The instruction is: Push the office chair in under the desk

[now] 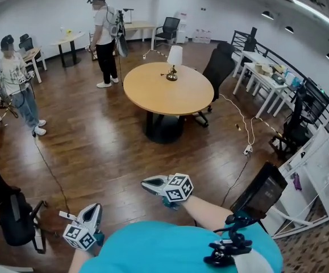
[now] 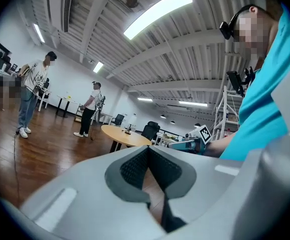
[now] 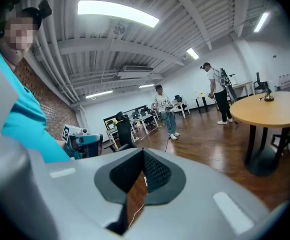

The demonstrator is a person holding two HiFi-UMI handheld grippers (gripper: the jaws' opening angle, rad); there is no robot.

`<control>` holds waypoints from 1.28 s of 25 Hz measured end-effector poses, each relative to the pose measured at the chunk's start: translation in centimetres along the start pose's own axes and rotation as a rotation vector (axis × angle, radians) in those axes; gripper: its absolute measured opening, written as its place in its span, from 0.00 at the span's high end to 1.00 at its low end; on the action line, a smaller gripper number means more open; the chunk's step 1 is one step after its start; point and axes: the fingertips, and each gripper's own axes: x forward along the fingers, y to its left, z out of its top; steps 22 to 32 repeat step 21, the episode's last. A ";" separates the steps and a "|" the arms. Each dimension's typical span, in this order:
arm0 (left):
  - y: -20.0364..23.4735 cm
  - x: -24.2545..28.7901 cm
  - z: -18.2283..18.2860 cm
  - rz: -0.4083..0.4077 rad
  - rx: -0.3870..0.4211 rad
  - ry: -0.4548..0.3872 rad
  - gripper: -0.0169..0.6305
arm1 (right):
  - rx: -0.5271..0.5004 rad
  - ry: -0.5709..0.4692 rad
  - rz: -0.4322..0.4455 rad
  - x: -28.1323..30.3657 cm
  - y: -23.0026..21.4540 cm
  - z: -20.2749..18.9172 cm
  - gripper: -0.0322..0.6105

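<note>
Both grippers hang close to the person's body, well apart from any furniture. The left gripper has its jaws pressed together with nothing between them, and the right gripper is likewise closed and empty. The likeliest target is the black office chair, which stands just beside the far right edge of the round table and is turned partly away from it. Other chairs stand at the room's edges, so which one is meant is a judgement. Nothing has been pushed yet, so the step in hand is the approach. To do it well, walk around the right side of the table. Mind the white cable that trails over the floor to a power strip near the chair, since wheels or feet could catch on it. Closed jaws suit the job: set both gripper tips against the upper backrest, one at each side, so the chair rolls straight rather than swivelling. Push slowly, line the seat up beside the table's central base, and stop before the backrest knocks the tabletop, where a small lamp stands. A person beyond the table and another person at the left stand well off and look like no obstacle.
</note>
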 end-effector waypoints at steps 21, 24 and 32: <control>-5.5 9.2 -1.6 -0.032 0.062 0.046 0.94 | -0.044 -0.066 0.005 -10.0 -5.5 2.1 0.95; -5.5 9.2 -1.6 -0.032 0.062 0.046 0.94 | -0.044 -0.066 0.005 -10.0 -5.5 2.1 0.95; -5.5 9.2 -1.6 -0.032 0.062 0.046 0.94 | -0.044 -0.066 0.005 -10.0 -5.5 2.1 0.95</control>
